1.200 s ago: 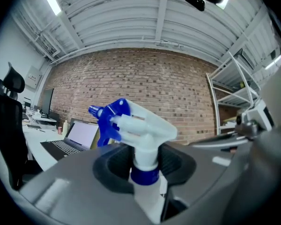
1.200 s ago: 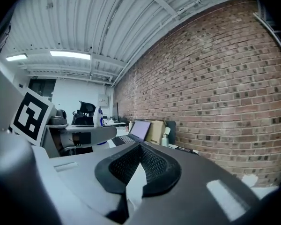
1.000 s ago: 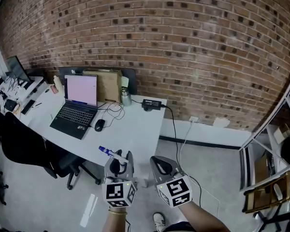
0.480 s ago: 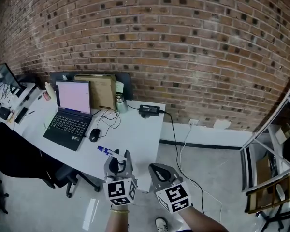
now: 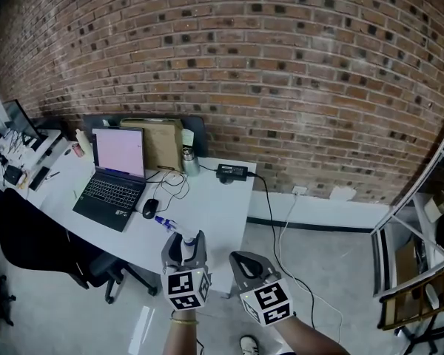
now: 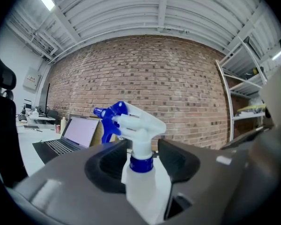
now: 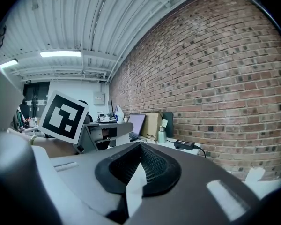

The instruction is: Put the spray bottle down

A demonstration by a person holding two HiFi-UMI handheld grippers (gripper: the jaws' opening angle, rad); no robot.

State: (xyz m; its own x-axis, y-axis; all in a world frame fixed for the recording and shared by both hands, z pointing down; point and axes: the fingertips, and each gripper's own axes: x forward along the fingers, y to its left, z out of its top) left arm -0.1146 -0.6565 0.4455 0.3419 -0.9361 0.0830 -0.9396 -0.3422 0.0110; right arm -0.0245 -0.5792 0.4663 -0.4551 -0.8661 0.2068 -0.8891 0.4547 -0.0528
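A white spray bottle (image 6: pixel 136 123) with a blue trigger and collar stands upright between the jaws of my left gripper (image 6: pixel 144 150). Those jaws are opening, and a narrow gap shows on each side of the bottle's neck. In the head view the bottle (image 5: pixel 179 232) sits at the near edge of the white table (image 5: pixel 220 202), its nozzle pointing left, with the left gripper (image 5: pixel 187 247) around it. My right gripper (image 5: pixel 246 260) hovers just to the right, off the table's corner. Its pads meet in the right gripper view (image 7: pixel 139 152) with nothing between them.
On the table sit an open laptop (image 5: pixel 115 170), a black mouse (image 5: pixel 149 208), a cardboard box (image 5: pixel 163 142), a metal flask (image 5: pixel 189 162) and a power adapter (image 5: pixel 233 172) with a cable. A black chair (image 5: pixel 41 235) stands at left, metal shelving (image 5: pixel 422 272) at right.
The left gripper's jaws have spread away from the bottle. The bottle and left gripper have shifted slightly forward and down, to the table's near edge. The right gripper has sunk a little.
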